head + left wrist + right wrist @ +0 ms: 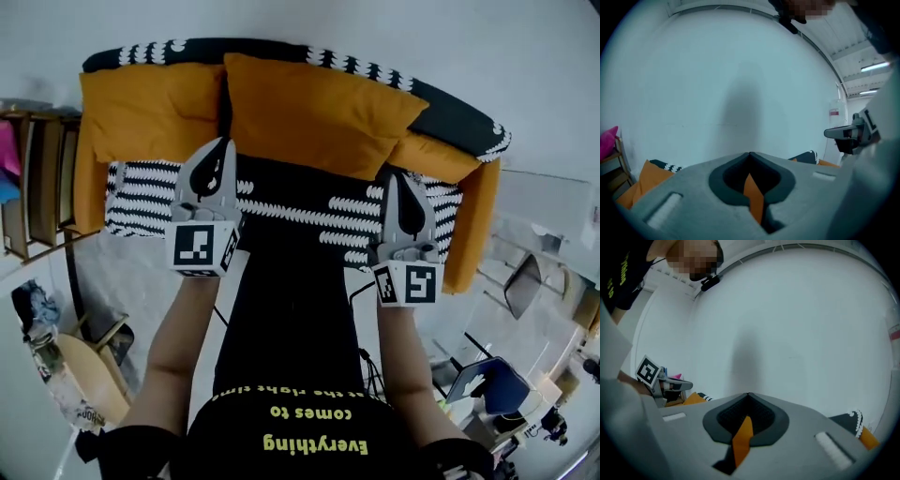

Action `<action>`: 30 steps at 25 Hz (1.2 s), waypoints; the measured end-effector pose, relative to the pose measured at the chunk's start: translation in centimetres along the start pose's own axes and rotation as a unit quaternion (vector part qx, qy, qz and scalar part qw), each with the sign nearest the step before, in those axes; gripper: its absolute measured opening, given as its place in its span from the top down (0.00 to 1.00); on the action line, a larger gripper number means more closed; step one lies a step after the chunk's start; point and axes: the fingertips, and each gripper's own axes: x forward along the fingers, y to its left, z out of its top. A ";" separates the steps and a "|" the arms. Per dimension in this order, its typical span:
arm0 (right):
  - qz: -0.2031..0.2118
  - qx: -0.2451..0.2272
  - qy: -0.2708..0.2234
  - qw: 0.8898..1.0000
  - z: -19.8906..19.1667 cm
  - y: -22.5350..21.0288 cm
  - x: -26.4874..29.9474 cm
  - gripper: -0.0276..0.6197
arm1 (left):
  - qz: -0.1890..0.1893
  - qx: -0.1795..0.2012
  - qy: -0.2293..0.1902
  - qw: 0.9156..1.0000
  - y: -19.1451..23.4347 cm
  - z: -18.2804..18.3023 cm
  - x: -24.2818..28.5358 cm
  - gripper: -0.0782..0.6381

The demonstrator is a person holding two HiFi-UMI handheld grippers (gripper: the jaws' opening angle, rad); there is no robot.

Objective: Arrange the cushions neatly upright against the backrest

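Head view: you've got the orange cushion (pixel 319 112) by its near edge, left gripper (pixel 221 150) and right gripper (pixel 397 180) at opposite corners, long axis left-right, backrest (pixel 455 112) just beyond. Left gripper view: jaws pinched tight on orange fabric (pixel 753 197), probably that cushion's edge. Right gripper view: same clamp on an orange strip (pixel 742 439).

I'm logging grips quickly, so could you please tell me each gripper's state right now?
Left gripper: closed on a pinch of the orange cushion.
Right gripper: closed on the same cushion.
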 end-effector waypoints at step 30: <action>0.057 0.003 -0.103 0.993 18.7 0.1 -4.0 0.94 | -0.020 0.012 -0.101 0.995 -8.1 18.9 -4.4 0.89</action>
